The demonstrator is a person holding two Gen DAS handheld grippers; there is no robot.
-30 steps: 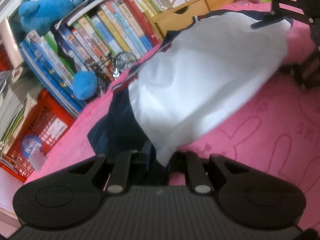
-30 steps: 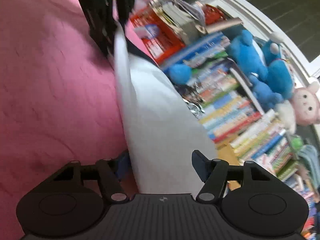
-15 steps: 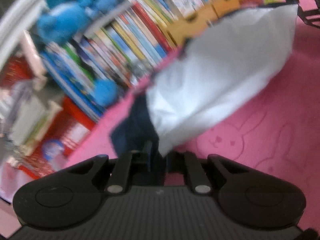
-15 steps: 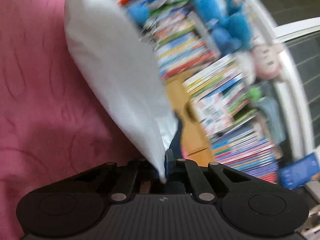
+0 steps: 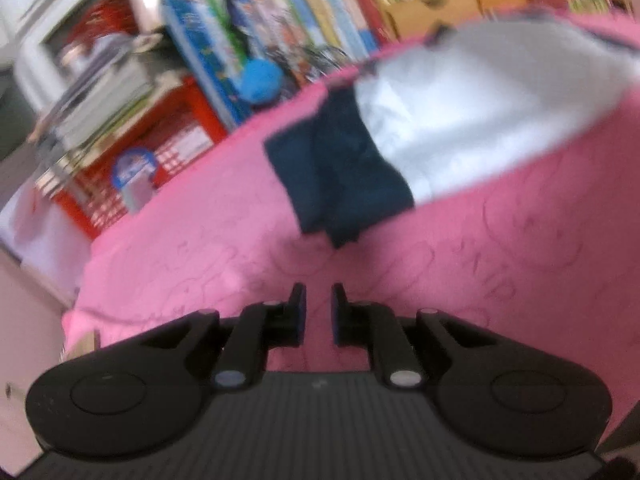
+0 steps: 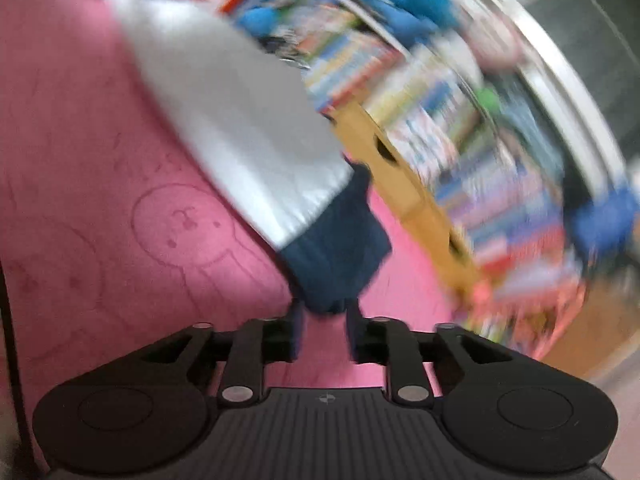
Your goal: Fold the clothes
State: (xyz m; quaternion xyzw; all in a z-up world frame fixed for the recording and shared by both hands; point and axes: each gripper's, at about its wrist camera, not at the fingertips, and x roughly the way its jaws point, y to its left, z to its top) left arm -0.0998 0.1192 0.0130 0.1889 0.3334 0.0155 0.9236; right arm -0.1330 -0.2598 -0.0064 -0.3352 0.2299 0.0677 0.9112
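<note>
Left wrist view: the left gripper [image 5: 319,312] had its jaws a little apart with nothing between them, only the pink blanket [image 5: 200,248] showing in the gap.
Right wrist view: the right gripper [image 6: 322,330] had its jaws apart; the navy sleeve [image 6: 340,252] hung just at the tips, and blur hid whether it touched them.
Garment: the white top [image 5: 472,120] with navy sleeves lay flat on the pink blanket, on the side nearer the bookshelf [image 5: 304,28].
Relative to the left gripper: the other navy sleeve [image 5: 340,172] lay ahead of the tips, apart from them.
Step in hand (judged): a fold looked just laid, with both ends let go.
Doing it well: draw both grippers back low and straight so no cloth snags, then check that the edges line up before the next fold.
</note>
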